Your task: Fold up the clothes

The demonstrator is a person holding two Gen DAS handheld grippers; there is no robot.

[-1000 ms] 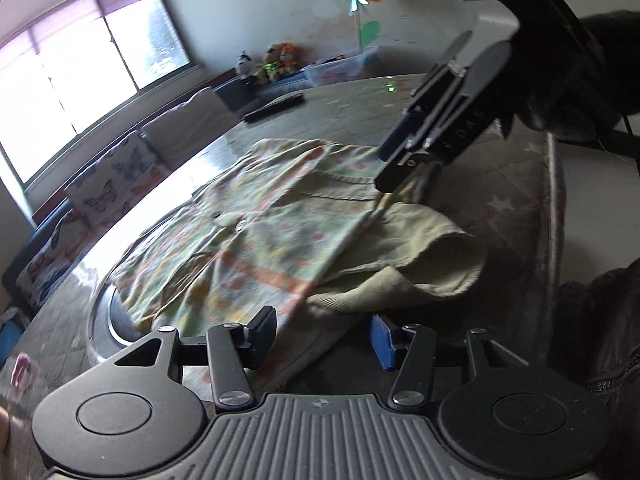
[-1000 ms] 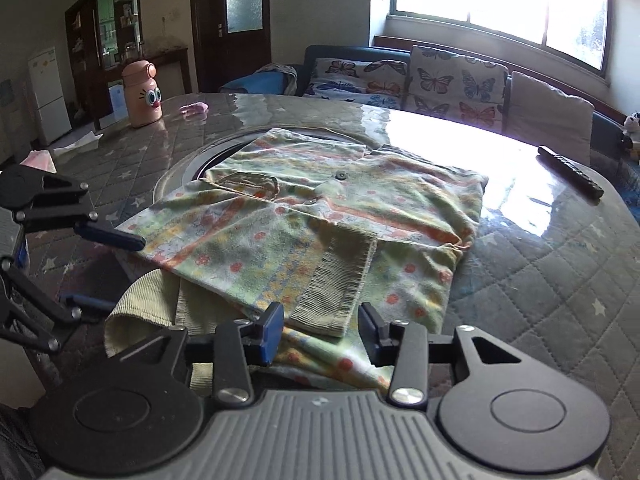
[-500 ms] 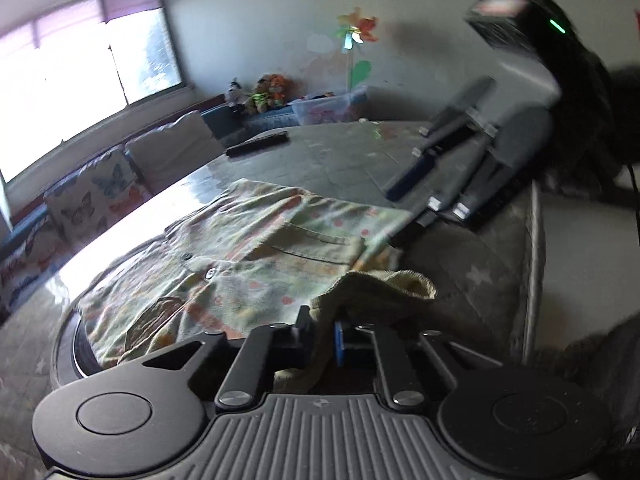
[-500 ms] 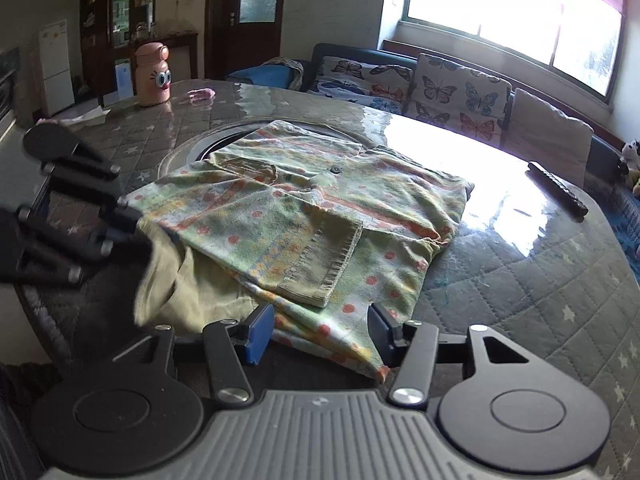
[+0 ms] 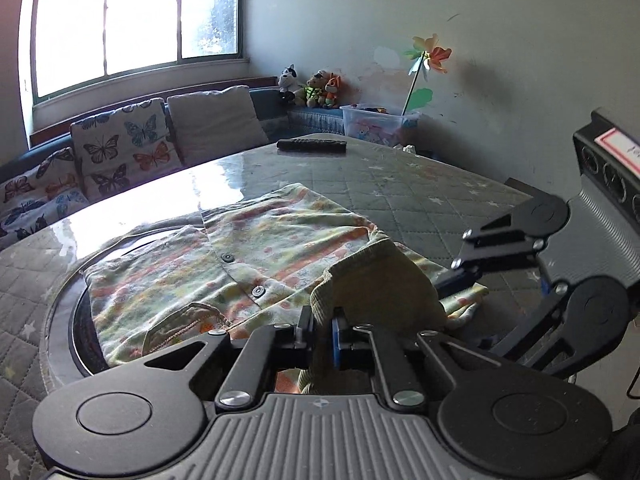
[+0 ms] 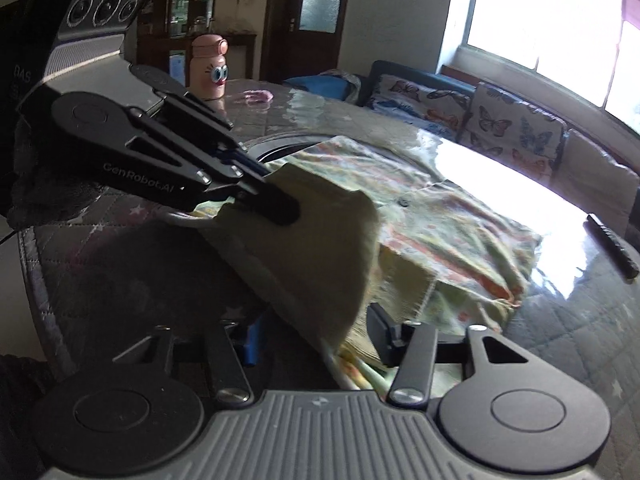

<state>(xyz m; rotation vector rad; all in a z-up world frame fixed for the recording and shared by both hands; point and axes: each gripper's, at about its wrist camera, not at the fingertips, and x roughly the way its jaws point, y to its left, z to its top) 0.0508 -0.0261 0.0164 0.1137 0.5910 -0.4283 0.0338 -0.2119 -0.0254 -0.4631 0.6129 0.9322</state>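
A yellow-green patterned button shirt (image 5: pixel 256 256) lies partly folded on the round table; it also shows in the right wrist view (image 6: pixel 448 224). My left gripper (image 5: pixel 322 334) is shut on the shirt's plain olive hem (image 5: pixel 380 284) and holds it lifted above the table. From the right wrist view the left gripper (image 6: pixel 276 204) pinches that raised olive flap (image 6: pixel 316 252). My right gripper (image 6: pixel 312 338) is open, with its jaws on either side of the shirt's near edge. It shows at the right in the left wrist view (image 5: pixel 460 276).
The table (image 5: pixel 420 200) has a quilted grey cover and a glossy glass centre. A black remote (image 5: pixel 312 145) lies at its far side. A pink bottle with eyes (image 6: pixel 208 68) stands at the table's far end. A sofa with butterfly cushions (image 5: pixel 120 148) runs under the window.
My left gripper closed on the olive hem and lifted it up over the shirt. The right gripper moved in low at the shirt's near edge and stays open.
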